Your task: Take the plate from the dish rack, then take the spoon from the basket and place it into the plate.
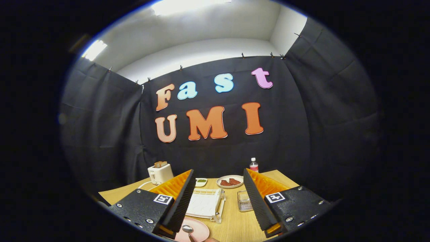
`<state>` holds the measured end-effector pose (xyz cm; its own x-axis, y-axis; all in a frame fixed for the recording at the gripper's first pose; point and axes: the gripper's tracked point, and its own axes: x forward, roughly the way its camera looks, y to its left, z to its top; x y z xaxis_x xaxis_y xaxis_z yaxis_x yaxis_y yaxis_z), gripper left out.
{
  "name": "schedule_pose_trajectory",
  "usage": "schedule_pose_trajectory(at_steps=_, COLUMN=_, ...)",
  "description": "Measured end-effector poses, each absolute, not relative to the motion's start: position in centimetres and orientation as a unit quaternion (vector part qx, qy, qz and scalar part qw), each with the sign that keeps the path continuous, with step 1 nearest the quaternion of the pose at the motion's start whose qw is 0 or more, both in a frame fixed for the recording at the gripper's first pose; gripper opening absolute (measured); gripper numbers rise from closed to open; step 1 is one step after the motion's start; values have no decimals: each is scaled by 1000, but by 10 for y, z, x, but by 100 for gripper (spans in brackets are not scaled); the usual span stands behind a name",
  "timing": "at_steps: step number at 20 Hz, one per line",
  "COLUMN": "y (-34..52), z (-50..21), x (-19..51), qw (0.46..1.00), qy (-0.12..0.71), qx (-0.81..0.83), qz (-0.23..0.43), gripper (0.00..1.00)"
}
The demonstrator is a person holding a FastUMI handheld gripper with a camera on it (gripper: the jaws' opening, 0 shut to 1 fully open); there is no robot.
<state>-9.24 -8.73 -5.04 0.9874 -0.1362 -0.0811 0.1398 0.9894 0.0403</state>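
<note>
Black cloth backs the table where I hold my tongs wide open and empty, since the spoon already lies in the plate near the rack.

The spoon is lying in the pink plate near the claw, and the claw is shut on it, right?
Not quite. The gripper view shows the spoon lying in the pink plate, but the claw is open: its fingers stand wide apart, with the dish rack showing between them, and neither presses on the spoon.
</note>
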Motion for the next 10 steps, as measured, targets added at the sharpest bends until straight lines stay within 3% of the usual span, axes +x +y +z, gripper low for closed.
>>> schedule_pose_trajectory(at_steps=10, y=-65, z=-28, x=-86, qw=997, qy=20, qx=1, qz=-80, gripper=86)
